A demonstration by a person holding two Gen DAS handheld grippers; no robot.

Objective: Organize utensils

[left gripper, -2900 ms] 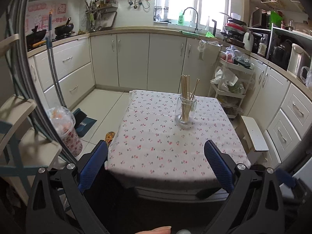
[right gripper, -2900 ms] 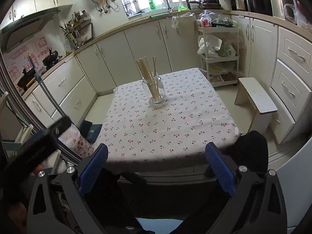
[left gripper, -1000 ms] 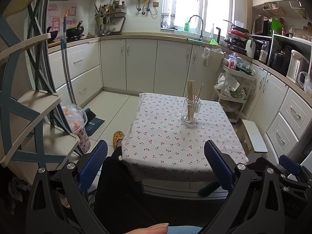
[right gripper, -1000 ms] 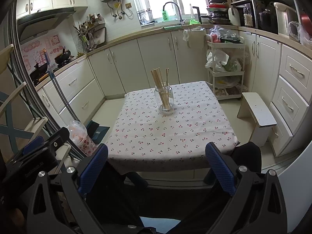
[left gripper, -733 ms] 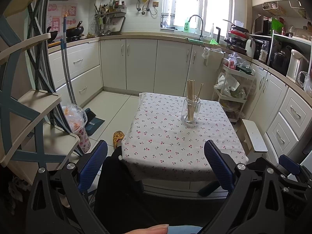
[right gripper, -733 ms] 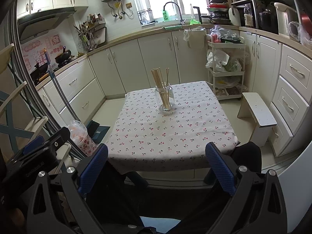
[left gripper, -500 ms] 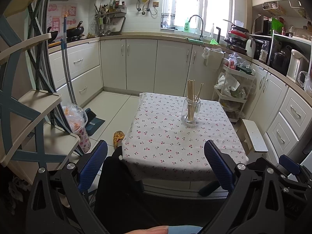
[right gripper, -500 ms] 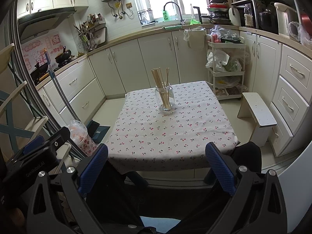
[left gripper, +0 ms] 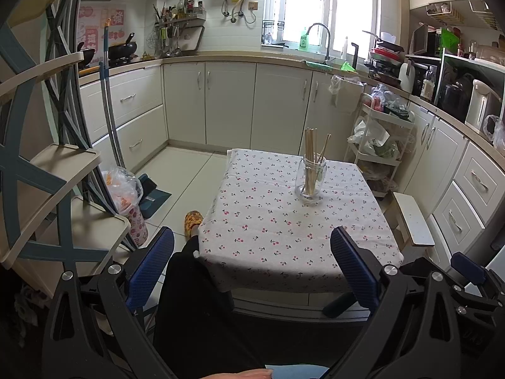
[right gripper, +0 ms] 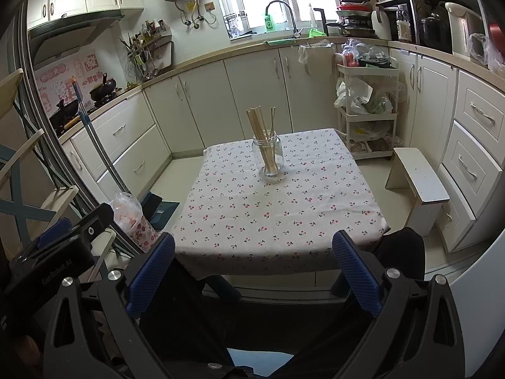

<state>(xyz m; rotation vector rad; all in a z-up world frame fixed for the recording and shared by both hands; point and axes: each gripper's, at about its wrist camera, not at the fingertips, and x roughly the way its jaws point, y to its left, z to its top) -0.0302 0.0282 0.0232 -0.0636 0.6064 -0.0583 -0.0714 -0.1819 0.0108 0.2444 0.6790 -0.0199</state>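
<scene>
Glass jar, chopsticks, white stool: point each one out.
glass jar [right gripper: 269, 158], right wrist view, on its clear side wall.
chopsticks [right gripper: 256, 123], right wrist view, on the bundle above the rim.
white stool [right gripper: 421, 178], right wrist view, on its seat.

Left gripper and right gripper, both jaws wide apart

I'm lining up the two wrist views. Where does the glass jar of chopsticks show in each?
Left wrist: glass jar stands right of centre, on the far part of the tablecloth.
Right wrist: glass jar stands near centre, on the far half.
Shared landmark: the sink faucet by the window.
</scene>
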